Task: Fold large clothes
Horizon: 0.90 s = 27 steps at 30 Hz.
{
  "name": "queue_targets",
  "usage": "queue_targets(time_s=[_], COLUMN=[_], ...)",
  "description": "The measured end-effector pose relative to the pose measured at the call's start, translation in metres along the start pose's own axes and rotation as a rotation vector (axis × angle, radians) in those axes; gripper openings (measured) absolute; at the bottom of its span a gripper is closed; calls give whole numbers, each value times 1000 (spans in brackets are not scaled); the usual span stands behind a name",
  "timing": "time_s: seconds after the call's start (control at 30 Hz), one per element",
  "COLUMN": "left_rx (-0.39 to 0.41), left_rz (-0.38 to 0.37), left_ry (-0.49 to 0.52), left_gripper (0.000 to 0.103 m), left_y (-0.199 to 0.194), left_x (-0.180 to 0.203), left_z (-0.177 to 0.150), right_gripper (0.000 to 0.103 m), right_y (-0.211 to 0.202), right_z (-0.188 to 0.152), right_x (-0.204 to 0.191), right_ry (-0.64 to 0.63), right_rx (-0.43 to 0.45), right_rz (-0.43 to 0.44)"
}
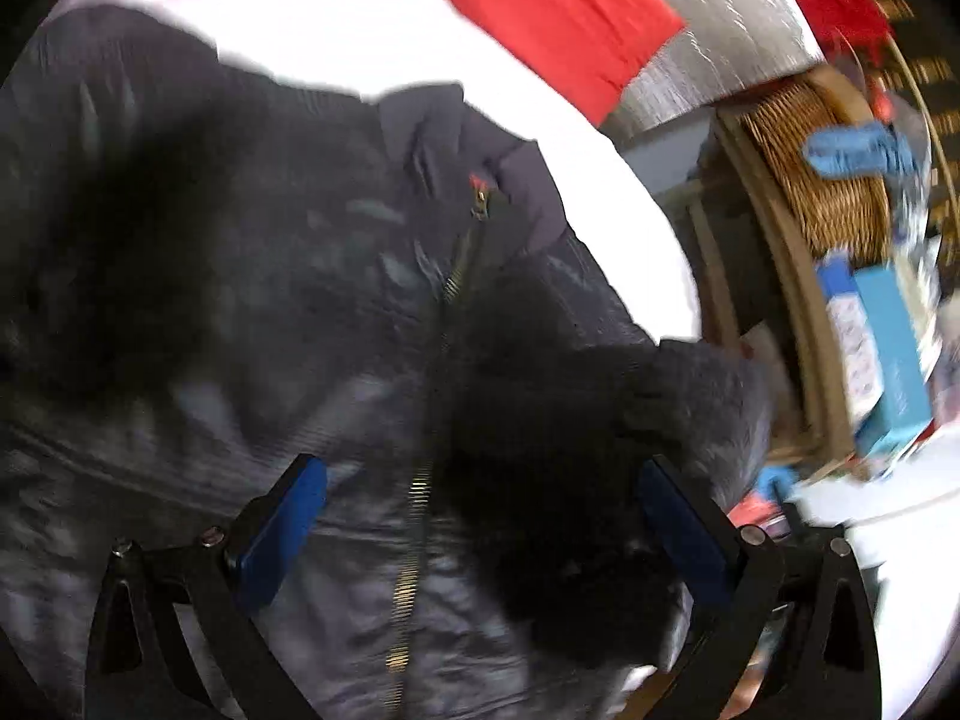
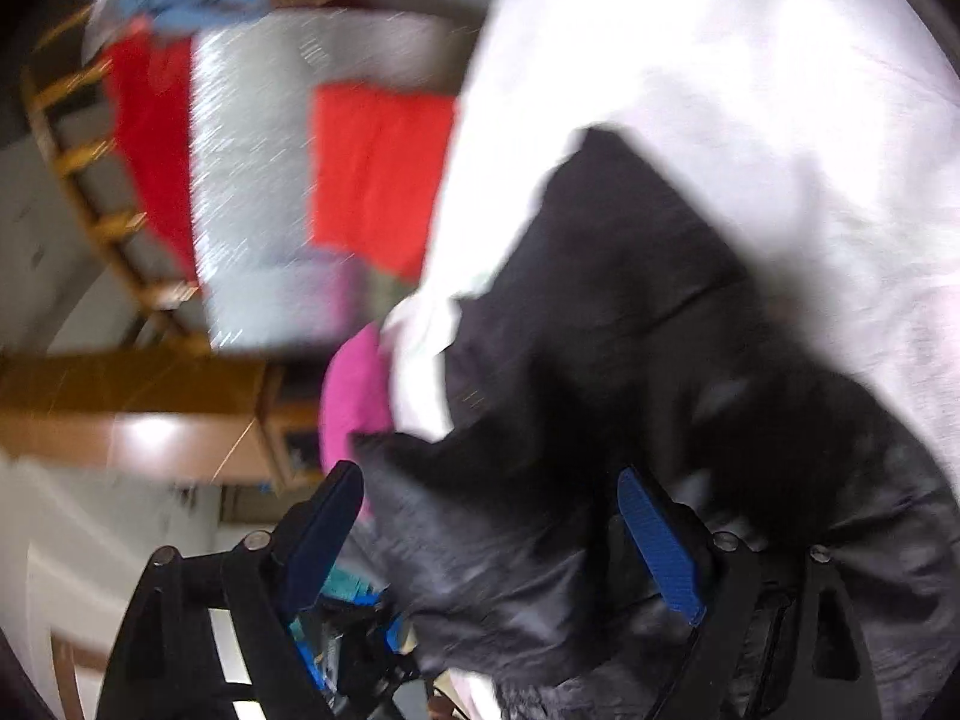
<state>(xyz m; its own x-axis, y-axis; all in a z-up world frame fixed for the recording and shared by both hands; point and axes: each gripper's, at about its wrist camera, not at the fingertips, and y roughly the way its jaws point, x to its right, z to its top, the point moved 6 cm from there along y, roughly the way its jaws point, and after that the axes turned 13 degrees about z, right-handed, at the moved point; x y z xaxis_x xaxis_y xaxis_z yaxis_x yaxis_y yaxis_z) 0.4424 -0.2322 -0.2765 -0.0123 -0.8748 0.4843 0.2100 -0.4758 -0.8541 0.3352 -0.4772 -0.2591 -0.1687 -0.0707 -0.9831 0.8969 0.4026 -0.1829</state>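
Note:
A dark grey padded jacket (image 1: pixel 270 300) with a brass zipper (image 1: pixel 447 288) lies spread on a white sheet (image 1: pixel 360 30). My left gripper (image 1: pixel 480 468) hovers over its zipped front, jaws wide and open, touching nothing that I can see. In the right wrist view the same jacket (image 2: pixel 630 300) is bunched on the white sheet (image 2: pixel 720 60). My right gripper (image 2: pixel 489 474) is open at the jacket's edge. A fold of the fabric lies loosely between its blue pads (image 2: pixel 660 546), and they do not press on it. Both views are blurred by motion.
Beyond the sheet lie a red cloth (image 1: pixel 558 18) and a silvery grey cushion (image 1: pixel 720 18). A wicker basket (image 1: pixel 816 180) and blue boxes (image 1: pixel 882 360) stand at the right. A pink cloth (image 2: pixel 351 402) and wooden furniture (image 2: pixel 120 396) are left of the jacket.

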Motion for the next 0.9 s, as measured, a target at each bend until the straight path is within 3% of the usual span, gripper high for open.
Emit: queue_targets(time_s=[0.17,0.3,0.43,0.5,0.57,0.73,0.8,0.9], left_rx=[-91,-144,-153,-158,-166,-54,20,232], left_rz=[-145,-270,-290,-293,-296,-257,-224,-126], left_ry=[-40,-88,-77,-86,-84,-77,-57,29], left_gripper=[102,102,101,88,61,30,27,27], left_y=[26,24,24,24,22,8,-10,-60], left_x=[26,53,77,86,89,82,78,69], left_z=[-7,-7,-12,-16,-18,-5,0,13], right_gripper=[89,89,89,89,89,89,89,89], right_y=[-8,-16,-17,-17,-23,-30,-32,-32], right_z=[18,27,31,32,33,32,33,33], right_x=[3,8,14,15,19,24,25,27], right_ry=[55,100,130,133,138,126,120,121], right_rx=[31,24,18,17,17,10,8,5], right_rz=[-6,8,14,6,2,-11,-17,-30])
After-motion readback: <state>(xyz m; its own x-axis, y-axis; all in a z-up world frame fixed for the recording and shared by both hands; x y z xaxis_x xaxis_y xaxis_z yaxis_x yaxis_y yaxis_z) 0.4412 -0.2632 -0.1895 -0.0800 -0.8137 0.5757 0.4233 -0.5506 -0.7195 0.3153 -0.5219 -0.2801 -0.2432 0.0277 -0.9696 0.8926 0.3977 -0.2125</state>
